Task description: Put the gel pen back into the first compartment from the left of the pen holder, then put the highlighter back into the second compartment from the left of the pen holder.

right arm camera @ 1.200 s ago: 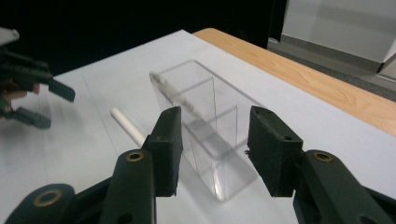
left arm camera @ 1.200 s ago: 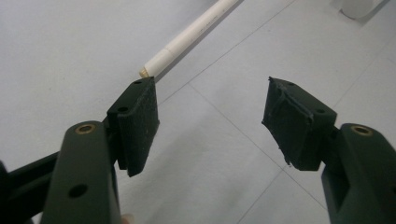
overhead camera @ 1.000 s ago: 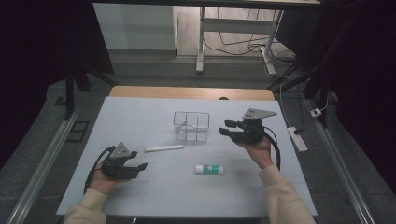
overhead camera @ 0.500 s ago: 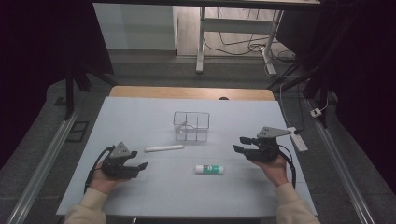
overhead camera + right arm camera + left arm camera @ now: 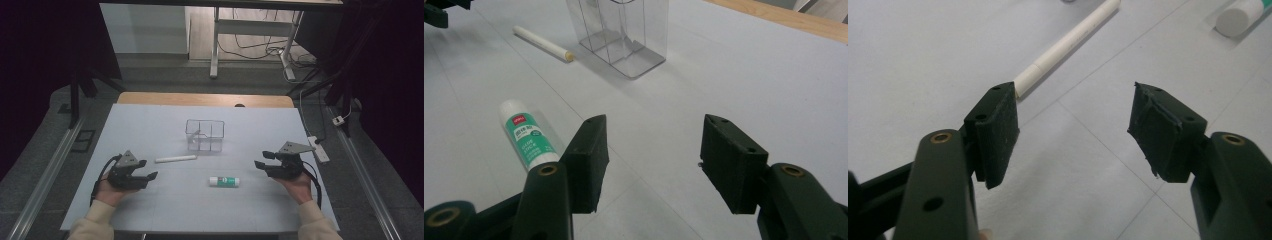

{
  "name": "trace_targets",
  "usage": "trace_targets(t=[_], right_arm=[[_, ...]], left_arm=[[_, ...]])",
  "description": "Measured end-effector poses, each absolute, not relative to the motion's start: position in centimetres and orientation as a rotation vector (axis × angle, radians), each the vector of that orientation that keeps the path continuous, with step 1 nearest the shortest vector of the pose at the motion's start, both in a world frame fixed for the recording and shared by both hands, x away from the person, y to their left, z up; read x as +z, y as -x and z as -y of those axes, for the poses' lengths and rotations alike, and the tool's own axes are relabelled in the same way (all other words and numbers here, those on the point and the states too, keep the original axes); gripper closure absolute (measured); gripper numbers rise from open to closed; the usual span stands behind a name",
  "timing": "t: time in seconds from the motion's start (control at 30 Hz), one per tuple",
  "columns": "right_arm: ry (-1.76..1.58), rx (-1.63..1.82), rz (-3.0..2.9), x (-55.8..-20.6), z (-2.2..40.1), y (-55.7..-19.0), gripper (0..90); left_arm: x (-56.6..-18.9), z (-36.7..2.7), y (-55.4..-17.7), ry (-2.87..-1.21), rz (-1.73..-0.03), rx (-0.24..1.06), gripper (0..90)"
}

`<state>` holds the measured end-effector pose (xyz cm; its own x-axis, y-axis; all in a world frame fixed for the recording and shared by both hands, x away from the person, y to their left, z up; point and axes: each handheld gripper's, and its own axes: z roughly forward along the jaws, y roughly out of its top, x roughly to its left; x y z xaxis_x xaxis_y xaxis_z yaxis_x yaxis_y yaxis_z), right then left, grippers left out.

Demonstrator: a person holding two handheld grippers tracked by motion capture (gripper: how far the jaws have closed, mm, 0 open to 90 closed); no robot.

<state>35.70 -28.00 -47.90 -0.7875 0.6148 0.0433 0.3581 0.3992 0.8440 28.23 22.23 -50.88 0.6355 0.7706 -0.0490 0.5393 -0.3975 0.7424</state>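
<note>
White stick: one thin white stick [image 5: 175,158] lies flat on the pale worktop [image 5: 150,125], left of centre, its length running left to right.
Glue stick: one glue stick [image 5: 224,181] with a green label lies on its side, nearer the person than the white stick and right of it.
Clear box: one transparent box [image 5: 205,135] with inner dividers stands upright at the far middle, just beyond both sticks.
Left gripper: the left gripper [image 5: 147,170] rests low at the near left, its fingers [image 5: 998,132] spread wide with nothing between them.
White stick against left fingers: in the left gripper view the near end of the white stick [image 5: 1068,42] meets the tip of one finger in the picture; whether it touches I cannot tell. The high view puts the stick just right of and beyond the fingers.
Right gripper: the right gripper [image 5: 263,160] sits at the near right, pointing left; its fingers [image 5: 589,160] have just been opening and stand wide, with bare worktop between them.
Glue stick against right fingers: the glue stick [image 5: 526,135] lies just left of the fingers, apart from them.
Count: two grippers, one white stick, one glue stick, one box.
</note>
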Motion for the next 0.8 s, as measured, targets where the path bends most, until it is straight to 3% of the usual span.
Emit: trace_targets(t=[0.8], right_arm=[[-0.849,1.257,-2.417,-48.3,28.8,-35.2,41.9]], left_arm=[[-49.6,-21.6,-30.1,-2.110,-1.001,0.412,36.4]])
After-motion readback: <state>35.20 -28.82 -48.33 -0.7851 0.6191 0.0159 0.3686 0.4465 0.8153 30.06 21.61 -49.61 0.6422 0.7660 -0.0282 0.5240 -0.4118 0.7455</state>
